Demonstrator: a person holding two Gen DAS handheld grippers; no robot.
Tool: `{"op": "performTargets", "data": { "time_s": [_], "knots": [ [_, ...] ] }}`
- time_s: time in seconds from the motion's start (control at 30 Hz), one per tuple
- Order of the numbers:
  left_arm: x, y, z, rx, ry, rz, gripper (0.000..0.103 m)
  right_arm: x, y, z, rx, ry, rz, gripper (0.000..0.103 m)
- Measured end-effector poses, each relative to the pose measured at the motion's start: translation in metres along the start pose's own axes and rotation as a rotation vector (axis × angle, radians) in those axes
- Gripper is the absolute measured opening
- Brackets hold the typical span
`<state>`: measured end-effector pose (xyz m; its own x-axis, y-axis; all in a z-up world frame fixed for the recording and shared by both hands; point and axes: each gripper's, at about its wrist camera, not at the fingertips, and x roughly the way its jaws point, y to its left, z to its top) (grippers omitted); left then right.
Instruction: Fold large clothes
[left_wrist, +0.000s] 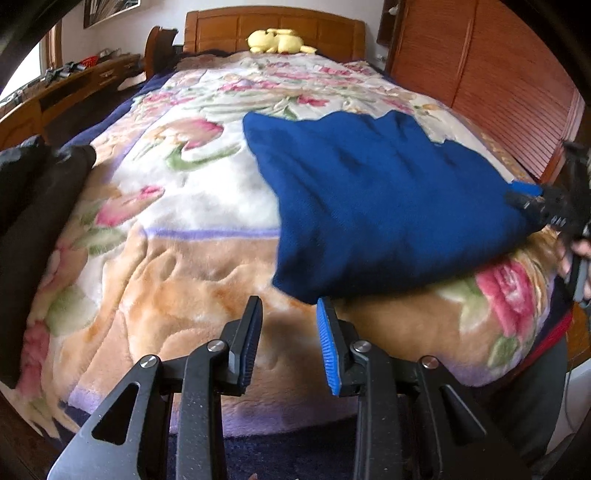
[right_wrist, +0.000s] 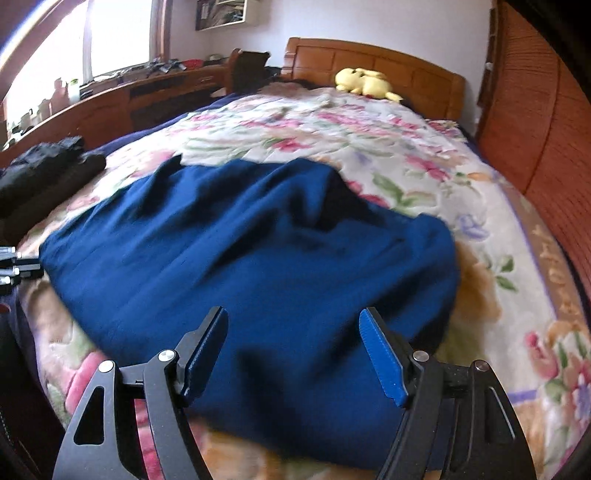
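No text, label, brand or number can be read in either view. The blanket carries only flowers and a patterned gold border near the wardrobe — too blurred to tell if it holds any characters. The framed picture on the wall is too small and dim to show writing, and the clutter on the desk under the window — bottles and small boxes — is too far off for any label to be made out.
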<state>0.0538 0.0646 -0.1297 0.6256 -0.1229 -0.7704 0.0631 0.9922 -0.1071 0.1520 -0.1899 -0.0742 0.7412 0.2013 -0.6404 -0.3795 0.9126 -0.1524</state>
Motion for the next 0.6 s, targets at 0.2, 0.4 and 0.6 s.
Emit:
{"op": "performTargets", "data": {
  "time_s": [0.2,0.4,0.6],
  "knots": [
    [-0.007,-0.004,0.009,-0.016,-0.033,-0.036,0.032,0.007,0.007,-0.009,0.006,0.010,-0.001,0.075],
    [0.007,0.004,0.016,-0.070,-0.027,-0.047,0.032,0.001,0.019,-0.007,0.032,-0.035,0.053,0.075],
    [0.017,0.003,0.019,-0.070,-0.005,-0.050,0.032,0.015,0.036,-0.019,-0.004,-0.005,0.049,0.075]
  ]
}}
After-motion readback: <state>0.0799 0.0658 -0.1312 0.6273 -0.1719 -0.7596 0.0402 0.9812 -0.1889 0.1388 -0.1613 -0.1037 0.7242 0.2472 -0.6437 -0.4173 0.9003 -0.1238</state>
